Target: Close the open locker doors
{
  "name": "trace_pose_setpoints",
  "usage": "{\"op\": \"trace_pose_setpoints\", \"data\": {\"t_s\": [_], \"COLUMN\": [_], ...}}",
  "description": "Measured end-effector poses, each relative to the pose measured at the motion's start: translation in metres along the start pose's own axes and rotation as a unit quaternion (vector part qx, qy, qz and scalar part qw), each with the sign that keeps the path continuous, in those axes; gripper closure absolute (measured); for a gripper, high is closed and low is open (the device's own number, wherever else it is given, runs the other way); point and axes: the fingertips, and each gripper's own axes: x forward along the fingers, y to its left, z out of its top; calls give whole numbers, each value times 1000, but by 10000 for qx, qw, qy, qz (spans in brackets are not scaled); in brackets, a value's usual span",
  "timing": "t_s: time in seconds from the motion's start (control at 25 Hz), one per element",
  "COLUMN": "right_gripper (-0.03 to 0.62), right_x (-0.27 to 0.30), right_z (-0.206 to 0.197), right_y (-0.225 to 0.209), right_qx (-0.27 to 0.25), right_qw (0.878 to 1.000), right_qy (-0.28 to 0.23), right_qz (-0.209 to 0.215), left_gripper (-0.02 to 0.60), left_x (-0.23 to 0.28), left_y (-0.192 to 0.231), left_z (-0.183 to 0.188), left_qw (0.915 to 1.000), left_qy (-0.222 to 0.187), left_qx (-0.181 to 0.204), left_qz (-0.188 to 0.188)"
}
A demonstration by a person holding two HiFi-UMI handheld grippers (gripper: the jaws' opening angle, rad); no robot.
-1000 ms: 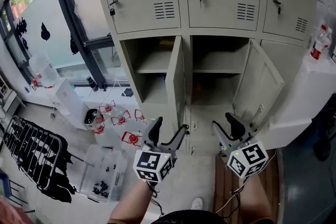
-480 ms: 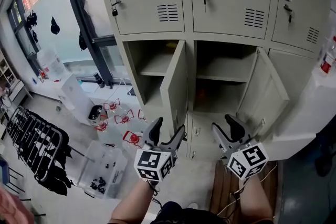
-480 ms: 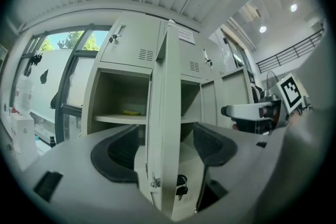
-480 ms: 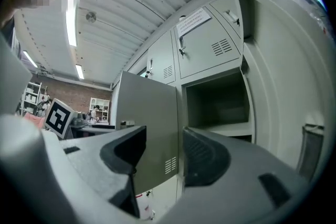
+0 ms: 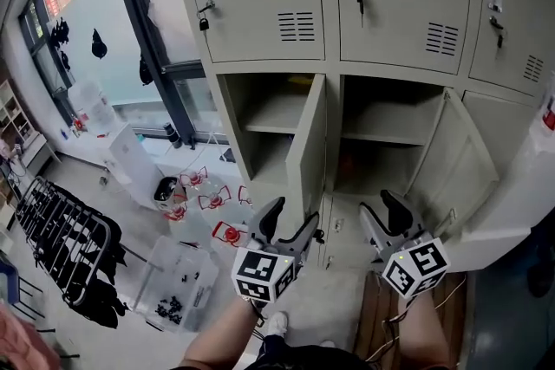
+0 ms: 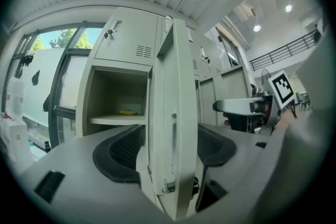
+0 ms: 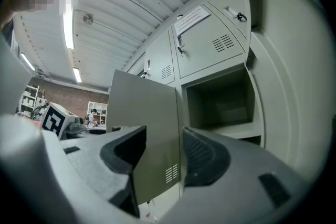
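Beige metal left door (image 5: 309,143) and right door (image 5: 468,169) in the middle row both stand wide open, so no closing looks done yet. Left gripper (image 5: 290,221) and right gripper (image 5: 383,217) hover near their lower edges, jaws apart, holding nothing.

The left forearm (image 5: 218,334) and right forearm (image 5: 418,327), both bare, reach forward side by side. The left gripper (image 5: 289,219) and right gripper (image 5: 384,215) each hold their 2 jaws spread apart.
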Motion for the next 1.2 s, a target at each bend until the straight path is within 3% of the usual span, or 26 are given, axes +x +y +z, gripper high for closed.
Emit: {"op": "trace_pose_setpoints", "data": {"t_s": [0.2, 0.64, 0.88, 1.2], "right_gripper": [393, 393, 393, 393], "right_x": [17, 45, 61, 84], "right_z": [-3, -3, -2, -4], "right_y": [0, 5, 9, 18], "right_qx": [80, 16, 45, 42], "right_qw": [9998, 9998, 9998, 9998], "right_qy": [-22, 22, -1, -4], "right_qz": [-154, -193, -189, -181], "left_gripper": [324, 462, 494, 480], "left_x": [4, 5, 7, 10], "left_y": [8, 57, 77, 99], "left_z": [1, 1, 5, 6], "left_qw": [9994, 9999, 9999, 10000], "left_qy": [47, -34, -49, -63], "left_qx": [59, -112, -90, -36], "left_qz": [-347, 24, 126, 32]}}
